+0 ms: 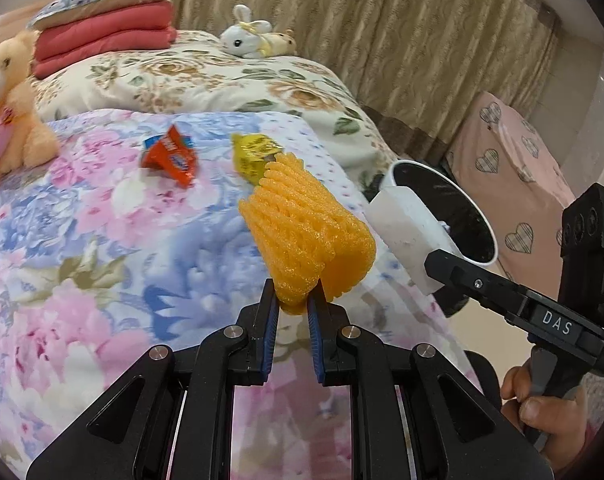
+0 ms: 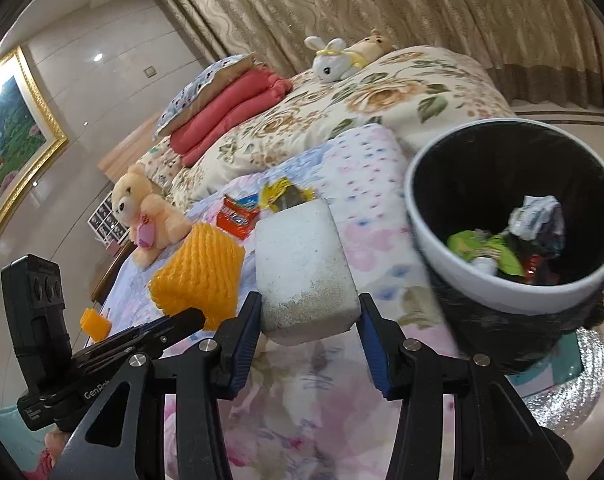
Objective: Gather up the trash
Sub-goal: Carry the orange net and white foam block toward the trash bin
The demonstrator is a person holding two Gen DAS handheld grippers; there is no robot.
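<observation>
Two grips | left wrist: left gripper pinches ribbed orange foam net sleeve by its lower end above floral quilt, long axis up-left | right wrist: right gripper clamps grainy white foam block, long axis pointing away, beside round white-rimmed bin.

It was a home bedroom. A bed with floral quilts lay toward twelve o'clock, backed by beige curtains. Plush toys sat there; a gilt-framed painting hung at nine o'clock.
</observation>
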